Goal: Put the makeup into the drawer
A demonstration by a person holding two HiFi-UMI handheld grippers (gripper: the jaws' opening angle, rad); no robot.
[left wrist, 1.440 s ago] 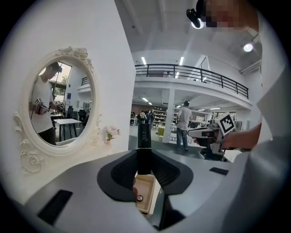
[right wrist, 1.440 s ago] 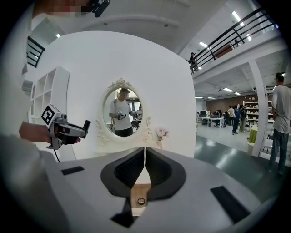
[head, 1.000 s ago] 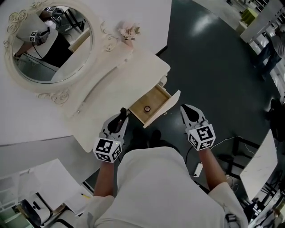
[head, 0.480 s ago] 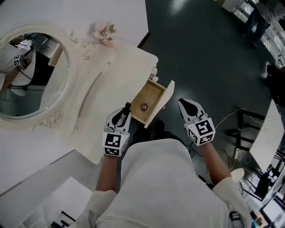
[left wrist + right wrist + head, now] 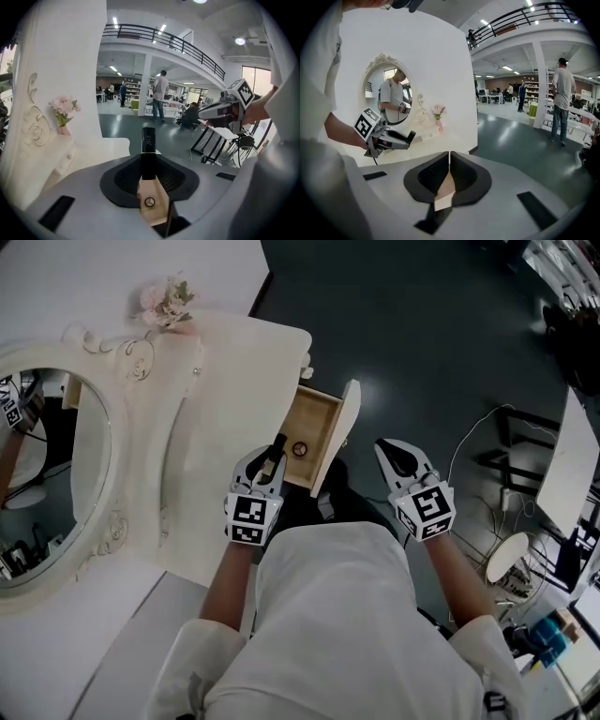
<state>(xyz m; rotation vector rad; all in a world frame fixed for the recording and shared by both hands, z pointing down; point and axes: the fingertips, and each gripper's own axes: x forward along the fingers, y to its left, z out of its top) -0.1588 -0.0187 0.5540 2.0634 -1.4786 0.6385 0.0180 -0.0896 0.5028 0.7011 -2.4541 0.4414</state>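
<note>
A slim black makeup tube is clamped in my left gripper, jutting out past the jaws. Its tip hangs over the near rim of the open wooden drawer of the cream dressing table. One small round item lies on the drawer floor. My right gripper hovers over the dark floor to the right of the drawer front, shut and holding nothing. The right gripper view shows the left gripper from the side, with the tube tip in front of the white table.
An oval mirror lies at the table's left and a small vase of pink flowers at its far corner. A cable, dark frames and a round white object are on the floor at right. People stand in the far hall.
The head view has swung, so the table now sits further left and turned. My left gripper has come down with the tube to the drawer's near rim. The right gripper sank a little.
</note>
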